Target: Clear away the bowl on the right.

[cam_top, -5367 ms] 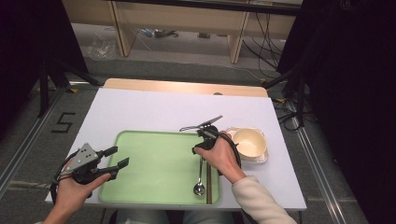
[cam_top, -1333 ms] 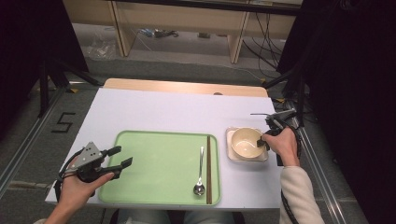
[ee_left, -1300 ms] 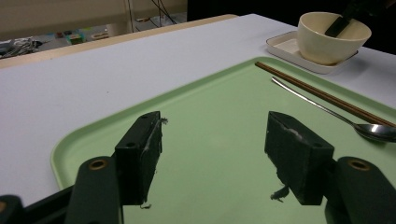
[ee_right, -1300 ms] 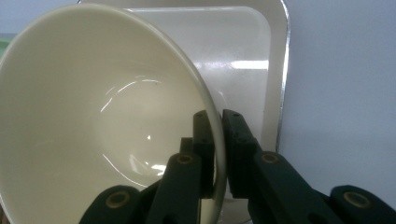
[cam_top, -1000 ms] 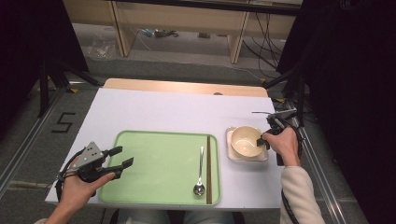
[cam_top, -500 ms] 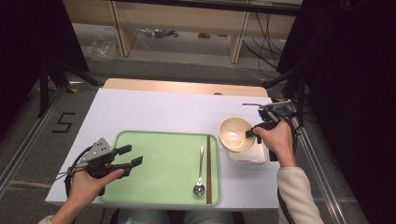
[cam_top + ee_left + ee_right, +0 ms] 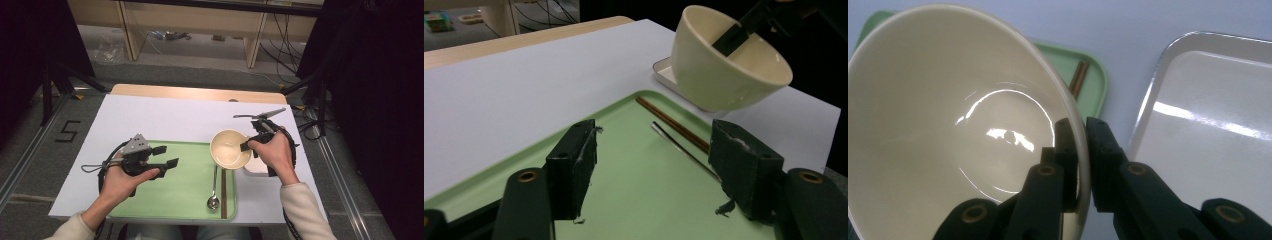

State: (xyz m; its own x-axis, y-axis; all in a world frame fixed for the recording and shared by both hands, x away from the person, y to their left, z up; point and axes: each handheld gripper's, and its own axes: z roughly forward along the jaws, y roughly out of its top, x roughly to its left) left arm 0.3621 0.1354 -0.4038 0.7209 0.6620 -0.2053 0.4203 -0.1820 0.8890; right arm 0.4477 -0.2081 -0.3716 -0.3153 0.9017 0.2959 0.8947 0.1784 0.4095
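A: Big picture: white table (image 7: 165,117), green tray (image 7: 170,192) at six o'clock, left gripper (image 7: 167,156) hovering over its nine o'clock side, jaws spread, holding nothing.

B: And the right gripper (image 7: 1079,150) pinches the cream bowl (image 7: 229,148) by its rim, lifted at the tray's two o'clock corner, above spoon (image 7: 213,187) and chopsticks (image 7: 223,192).

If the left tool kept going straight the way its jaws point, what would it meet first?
Probably the metal spoon and brown chopsticks on the green tray. The lifted cream bowl sits beyond them, seemingly above that line; depth is unclear.
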